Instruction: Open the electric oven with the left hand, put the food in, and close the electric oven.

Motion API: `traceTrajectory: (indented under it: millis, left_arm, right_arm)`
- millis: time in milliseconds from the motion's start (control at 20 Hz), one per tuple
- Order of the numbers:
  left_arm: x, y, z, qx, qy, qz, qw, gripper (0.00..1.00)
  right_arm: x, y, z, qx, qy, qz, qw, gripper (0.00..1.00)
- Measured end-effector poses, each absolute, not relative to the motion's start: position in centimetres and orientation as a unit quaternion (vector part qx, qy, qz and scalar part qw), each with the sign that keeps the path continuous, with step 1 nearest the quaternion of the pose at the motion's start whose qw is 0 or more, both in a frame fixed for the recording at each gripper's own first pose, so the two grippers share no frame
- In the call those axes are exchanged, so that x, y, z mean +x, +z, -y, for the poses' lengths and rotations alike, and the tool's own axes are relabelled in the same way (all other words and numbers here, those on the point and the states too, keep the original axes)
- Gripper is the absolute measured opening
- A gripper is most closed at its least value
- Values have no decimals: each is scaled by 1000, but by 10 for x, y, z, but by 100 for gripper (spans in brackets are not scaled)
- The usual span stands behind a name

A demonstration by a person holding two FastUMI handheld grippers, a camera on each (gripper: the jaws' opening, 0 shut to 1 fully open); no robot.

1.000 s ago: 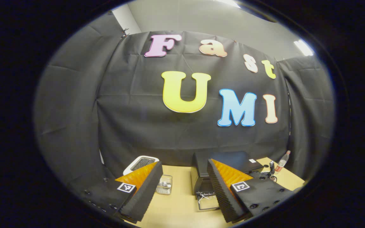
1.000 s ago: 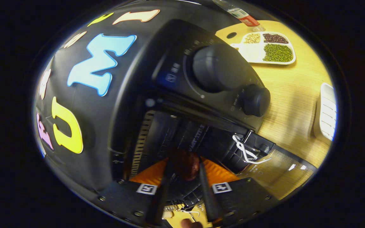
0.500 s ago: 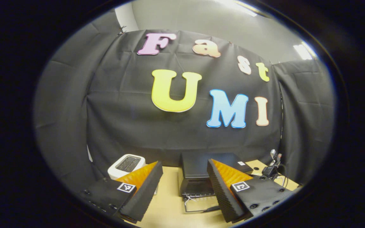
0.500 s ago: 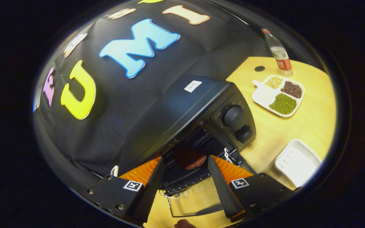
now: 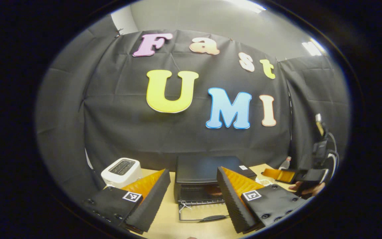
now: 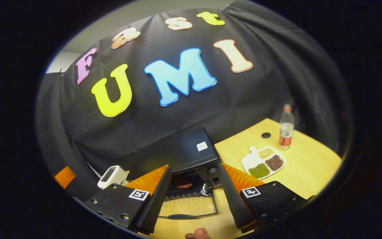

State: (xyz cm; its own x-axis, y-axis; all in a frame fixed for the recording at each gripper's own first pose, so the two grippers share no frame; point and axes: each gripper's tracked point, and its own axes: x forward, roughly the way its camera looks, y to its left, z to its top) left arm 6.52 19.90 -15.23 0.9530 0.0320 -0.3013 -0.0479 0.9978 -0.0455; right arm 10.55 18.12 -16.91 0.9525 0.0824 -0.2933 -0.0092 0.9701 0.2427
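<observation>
The left gripper [image 5: 192, 196] hangs with its fingers spread apart and nothing between them, aimed level at the electric oven [image 5: 211, 174], whose glass door [image 5: 204, 212] lies folded down flat toward the near edge of the table [image 5: 177, 229]. The right gripper [image 6: 194, 199] is likewise parted and empty, held back and above, looking down on the oven; the food [image 6: 181, 183], a dark reddish piece, sits on the rack inside the cavity. Closing the door looks like the remaining step. The risk: a finger slipping off the thin door handle [image 5: 212, 218] so the door drops back, or pushing too hard and sliding the oven toward the white toaster [image 5: 121, 171] far left.
</observation>
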Motion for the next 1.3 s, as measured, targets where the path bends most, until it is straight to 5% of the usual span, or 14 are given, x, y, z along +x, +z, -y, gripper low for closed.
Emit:
traceTrajectory:
  millis: [550, 1300]
  left_arm:
    - [45, -225, -117, -19, 1, -227, 974, 96]
    - [22, -362, -89, -27, 3, -391, 920, 95]
  right_arm:
    - [77, -33, -106, 55, 32, -10, 998, 86]
    - [63, -39, -42, 46, -13, -3, 999, 86]
